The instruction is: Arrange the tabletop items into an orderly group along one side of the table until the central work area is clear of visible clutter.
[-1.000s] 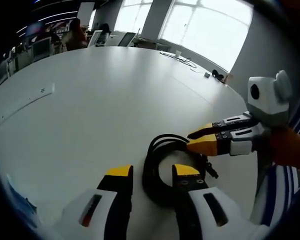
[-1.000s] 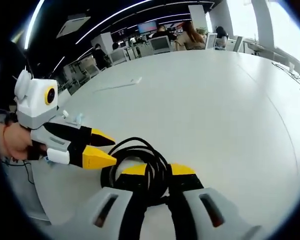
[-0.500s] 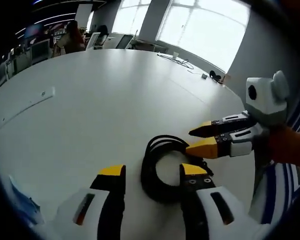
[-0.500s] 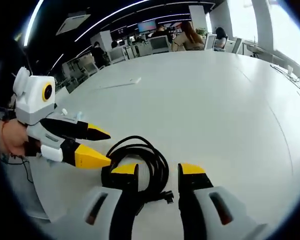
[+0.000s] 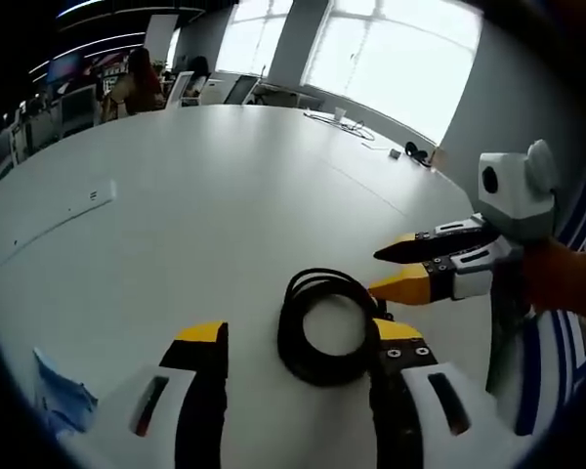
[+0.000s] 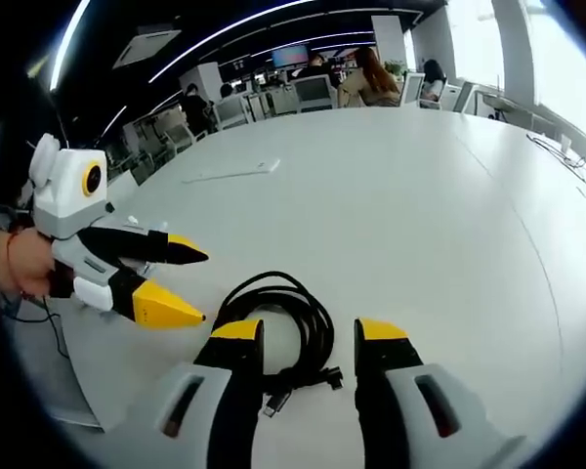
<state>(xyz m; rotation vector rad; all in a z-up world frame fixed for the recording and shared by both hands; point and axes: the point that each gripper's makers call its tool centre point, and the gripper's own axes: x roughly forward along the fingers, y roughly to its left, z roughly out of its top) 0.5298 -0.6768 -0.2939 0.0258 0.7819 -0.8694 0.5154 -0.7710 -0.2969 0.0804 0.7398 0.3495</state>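
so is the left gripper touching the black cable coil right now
Apart. In the right gripper view the left gripper, jaws open, sits beside the black cable coil with bare white table showing between its yellow tips and the coil.

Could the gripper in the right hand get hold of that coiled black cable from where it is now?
Probably yes. The right gripper is open, and the coiled black cable lies on the table just ahead of its fingers with nothing between them.

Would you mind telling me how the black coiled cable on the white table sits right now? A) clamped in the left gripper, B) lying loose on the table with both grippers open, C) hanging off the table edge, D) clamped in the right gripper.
B: the black coiled cable lies flat on the white table, with the right gripper and left gripper both open and gripping nothing.
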